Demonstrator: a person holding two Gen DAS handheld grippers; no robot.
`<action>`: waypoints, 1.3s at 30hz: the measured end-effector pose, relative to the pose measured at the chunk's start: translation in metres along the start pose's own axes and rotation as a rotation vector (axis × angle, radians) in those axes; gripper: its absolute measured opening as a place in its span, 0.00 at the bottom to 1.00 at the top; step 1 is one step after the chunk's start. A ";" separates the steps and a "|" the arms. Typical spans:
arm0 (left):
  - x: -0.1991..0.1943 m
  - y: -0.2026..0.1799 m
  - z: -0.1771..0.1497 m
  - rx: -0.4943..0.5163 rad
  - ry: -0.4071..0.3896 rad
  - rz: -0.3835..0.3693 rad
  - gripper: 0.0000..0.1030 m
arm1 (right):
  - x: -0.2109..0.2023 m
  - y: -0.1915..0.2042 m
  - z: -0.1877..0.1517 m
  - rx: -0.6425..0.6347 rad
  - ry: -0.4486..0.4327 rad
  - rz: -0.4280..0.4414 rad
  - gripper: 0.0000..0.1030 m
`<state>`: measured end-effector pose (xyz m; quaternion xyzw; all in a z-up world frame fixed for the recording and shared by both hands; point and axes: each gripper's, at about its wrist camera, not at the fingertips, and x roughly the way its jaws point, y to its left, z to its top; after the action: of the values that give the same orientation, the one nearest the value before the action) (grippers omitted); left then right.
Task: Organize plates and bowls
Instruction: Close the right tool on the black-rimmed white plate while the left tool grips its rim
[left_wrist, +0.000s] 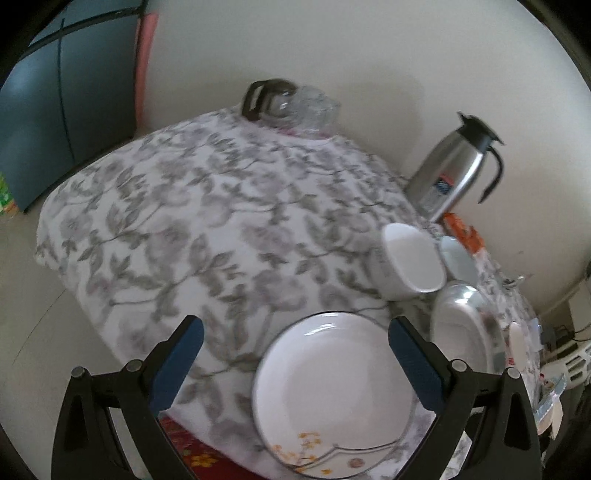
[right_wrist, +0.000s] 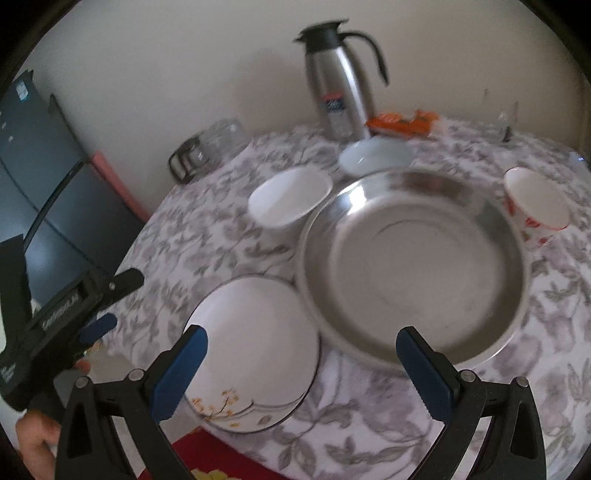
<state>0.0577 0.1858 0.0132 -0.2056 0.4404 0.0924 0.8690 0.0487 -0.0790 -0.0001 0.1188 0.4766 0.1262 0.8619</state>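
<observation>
Since both the left hand-held gripper (left_wrist: 295, 347) and the right hand-held gripper (right_wrist: 301, 349) are spread empty, the stiff, slippery, breakable white plate (right_wrist: 255, 350) near the steel dish (right_wrist: 413, 269) is best pinched at its rim.

The tablecloth (right_wrist: 369, 424) is soft cloth with grey leaves, not shiny. The big steel plate (right_wrist: 413, 258) is smooth metal and shines like a mirror. The white plate with yellow flowers (right_wrist: 255, 350) looks smooth and glossy, like china. The white bowl (right_wrist: 290, 199) and the pale blue bowl (right_wrist: 375, 156) are smooth and shiny too. The flask (right_wrist: 338, 88) is brushed silver metal with a black plastic lid and handle. The jug (right_wrist: 210, 147) is clear glass. The gripper fingers (right_wrist: 181, 373) have blue pads that look dull and rubbery, on matt black plastic.
</observation>
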 end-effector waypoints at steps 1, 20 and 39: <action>0.003 0.005 0.000 -0.003 0.011 0.005 0.97 | 0.003 0.002 -0.001 -0.005 0.012 0.005 1.00; 0.076 0.024 -0.027 -0.089 0.278 -0.069 0.78 | 0.060 -0.019 -0.023 0.137 0.162 -0.093 0.86; 0.101 0.019 -0.023 -0.034 0.258 -0.083 0.51 | 0.086 -0.018 -0.032 0.175 0.164 -0.048 0.47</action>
<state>0.0950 0.1907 -0.0851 -0.2483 0.5379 0.0367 0.8048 0.0676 -0.0645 -0.0901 0.1717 0.5574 0.0728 0.8090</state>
